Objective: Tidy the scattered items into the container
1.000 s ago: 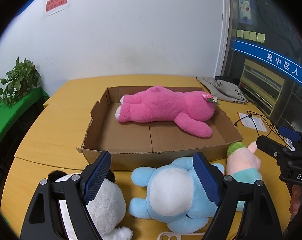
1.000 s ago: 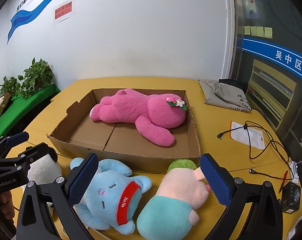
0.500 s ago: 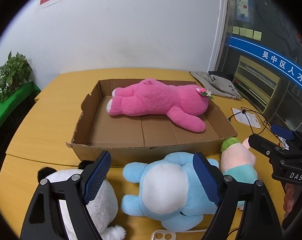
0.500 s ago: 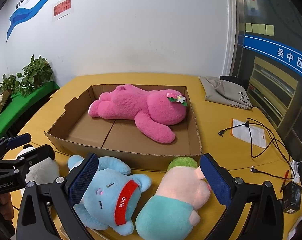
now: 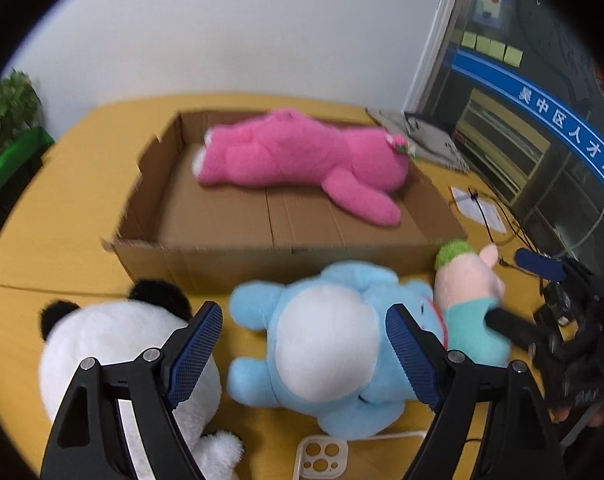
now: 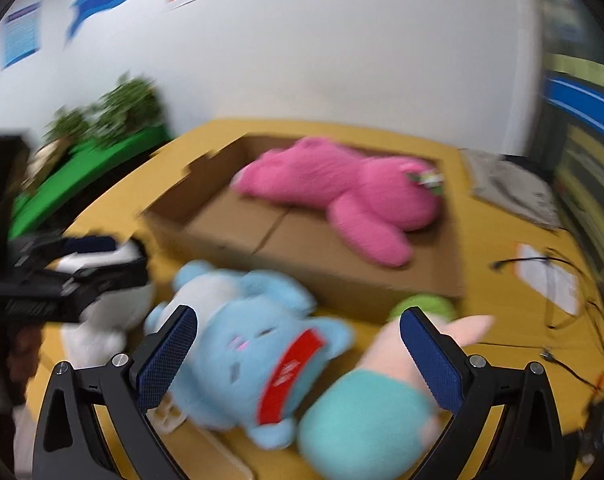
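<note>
At lower centre of both views, the blue plush [image 5: 326, 344] lies on the table just before the cardboard box [image 5: 285, 252], framed by both grippers, left gripper [image 5: 304, 344] and right gripper [image 6: 297, 354], each spread wide and empty. Approach-to-grasp is judged; next, descent and closing around it are needed, panda plush [image 5: 101, 344] and pig plush [image 5: 468, 300] avoided.

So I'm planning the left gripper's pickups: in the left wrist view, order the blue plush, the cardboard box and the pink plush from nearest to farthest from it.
1. Blue plush: on the table, right in front of the open left gripper, between its fingers.
2. Cardboard box: just beyond the blue plush, its near wall facing the gripper.
3. Pink plush: lying inside the box, toward its far side.
</note>
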